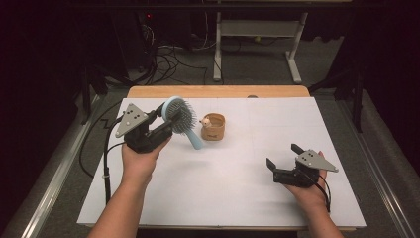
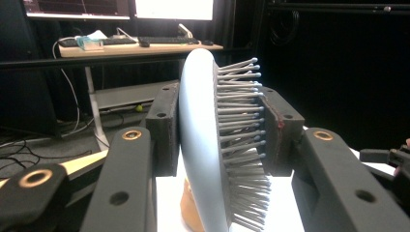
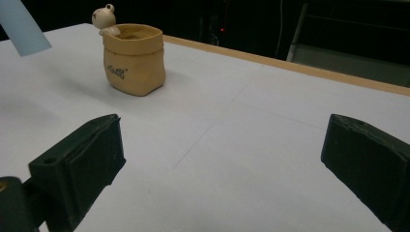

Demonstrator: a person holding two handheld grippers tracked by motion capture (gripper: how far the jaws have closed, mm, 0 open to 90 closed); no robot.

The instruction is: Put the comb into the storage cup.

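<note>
- Above the left half of the bench (image 1: 237, 198), the left claw (image 1: 166, 119) is clamped on the head of a pale blue hairbrush (image 1: 179, 116), lifted clear of the white surface.
- In the left gripper view the 2 pads squeeze the brush head (image 2: 203, 145) from its smooth back on 1 side and through the bristles on the other.
- The brush's long axis runs from the held head down and to the right; its handle tip (image 1: 196, 144) hangs free, just left of a small tan pot (image 1: 213, 127).
- The pot, shaped like a sack with a little bear figure (image 1: 203, 121) at its rim, stands upright right of the brush, near the bench's middle and toward the far side. Its mouth is open upward.
- The left claw is much the nearer to the pot; judging by that, dropping the handle into the pot would mean carrying the brush right and tipping the handle further down.
- The right claw (image 1: 286, 157) rests at the near right, well apart from both things, jaws spread wide and holding nothing; its view looks across bare bench toward the pot (image 3: 134, 60).
- The bench top is plain white with a wooden far edge; behind it are a dark room, floor cables and a desk frame.
</note>
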